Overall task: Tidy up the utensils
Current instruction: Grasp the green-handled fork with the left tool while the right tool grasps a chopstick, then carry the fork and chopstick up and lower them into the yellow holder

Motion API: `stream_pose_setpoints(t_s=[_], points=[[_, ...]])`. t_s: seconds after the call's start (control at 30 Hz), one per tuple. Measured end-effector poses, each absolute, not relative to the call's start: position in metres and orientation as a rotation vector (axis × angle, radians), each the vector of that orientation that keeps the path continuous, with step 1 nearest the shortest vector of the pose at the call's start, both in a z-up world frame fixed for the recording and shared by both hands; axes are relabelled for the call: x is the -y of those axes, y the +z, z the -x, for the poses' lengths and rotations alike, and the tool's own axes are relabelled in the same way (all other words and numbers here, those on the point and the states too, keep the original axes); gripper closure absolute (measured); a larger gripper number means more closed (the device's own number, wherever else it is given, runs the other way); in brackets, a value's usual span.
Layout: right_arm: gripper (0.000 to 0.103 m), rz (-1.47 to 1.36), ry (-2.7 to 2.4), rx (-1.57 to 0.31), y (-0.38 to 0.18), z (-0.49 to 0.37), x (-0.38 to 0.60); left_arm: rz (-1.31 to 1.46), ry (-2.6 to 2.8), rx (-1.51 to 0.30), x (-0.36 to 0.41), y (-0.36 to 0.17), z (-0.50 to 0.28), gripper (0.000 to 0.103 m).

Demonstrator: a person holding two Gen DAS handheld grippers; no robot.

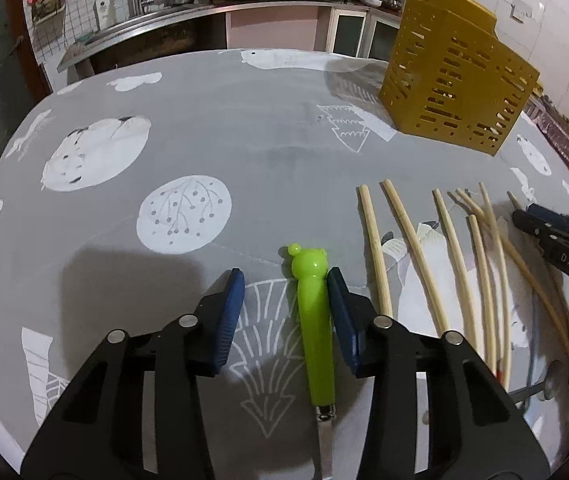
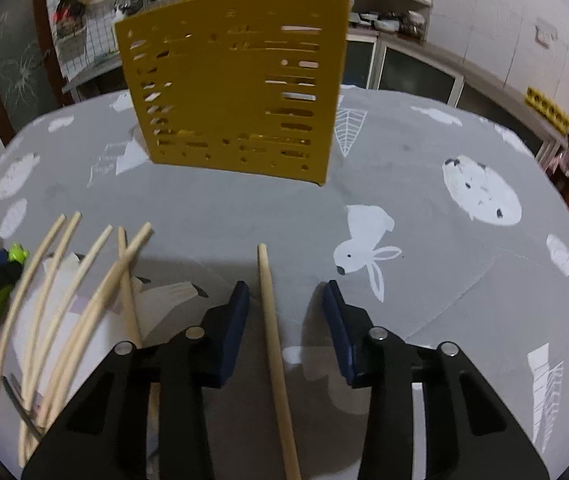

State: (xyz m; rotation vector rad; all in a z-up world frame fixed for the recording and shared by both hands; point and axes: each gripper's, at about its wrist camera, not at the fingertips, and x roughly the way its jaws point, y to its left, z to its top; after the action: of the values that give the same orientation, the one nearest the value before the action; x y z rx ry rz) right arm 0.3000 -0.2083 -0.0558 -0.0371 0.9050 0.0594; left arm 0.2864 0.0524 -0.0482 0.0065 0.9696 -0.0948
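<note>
straddling a green-handled utensil (image 1: 315, 332) with its blue pads, the left gripper (image 1: 284, 292) sits low over the grey patterned tablecloth (image 1: 224, 120); the right-side pad rests against the bear-shaped handle while the other pad stands clear of it with cloth showing in the gap, so the jaws are apart and not clamped. the handle lies lengthwise between the fingers, its bear head pointing away from the camera and its metal end near the bottom edge of the view. just to the right, a loose row of bamboo chopsticks (image 1: 456, 264) lies on the cloth, some crossing each other. over on the other side, the right gripper (image 2: 286, 292) has one single chopstick (image 2: 272, 336) running up between its pads, closer to the left-side pad, with a gap on both sides, so nothing is gripped there either. the rest of the chopsticks fan out to the left of it in that view. the yellow slotted utensil holder (image 2: 236, 88) stands upright on the table beyond the chopsticks, well apart from both grippers, with a kitchen counter behind it
</note>
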Motion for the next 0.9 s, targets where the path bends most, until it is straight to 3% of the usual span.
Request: stream_pose_setpoints(t_s=[0.13, 0.3, 0.53, 0.9], points=[[0.085, 0.034, 0.074, -0.907, -0.055, -0.301, 0.206, -0.023, -0.075, -0.964, -0.048, -0.048, -0.287, 0.064], [0.096, 0.041, 0.082, -0.908, -0.055, -0.310, 0.202, -0.005, -0.069, -0.963, -0.050, -0.048, -0.291, 0.068], [0.096, 0.005, 0.078, -0.886, -0.054, -0.308, 0.208, 0.034, -0.042, -0.957, -0.057, -0.047, -0.291, 0.086], [0.097, -0.082, 0.063, -0.786, -0.029, -0.276, 0.229, 0.074, -0.050, -0.929, -0.058, -0.036, -0.280, 0.086]])
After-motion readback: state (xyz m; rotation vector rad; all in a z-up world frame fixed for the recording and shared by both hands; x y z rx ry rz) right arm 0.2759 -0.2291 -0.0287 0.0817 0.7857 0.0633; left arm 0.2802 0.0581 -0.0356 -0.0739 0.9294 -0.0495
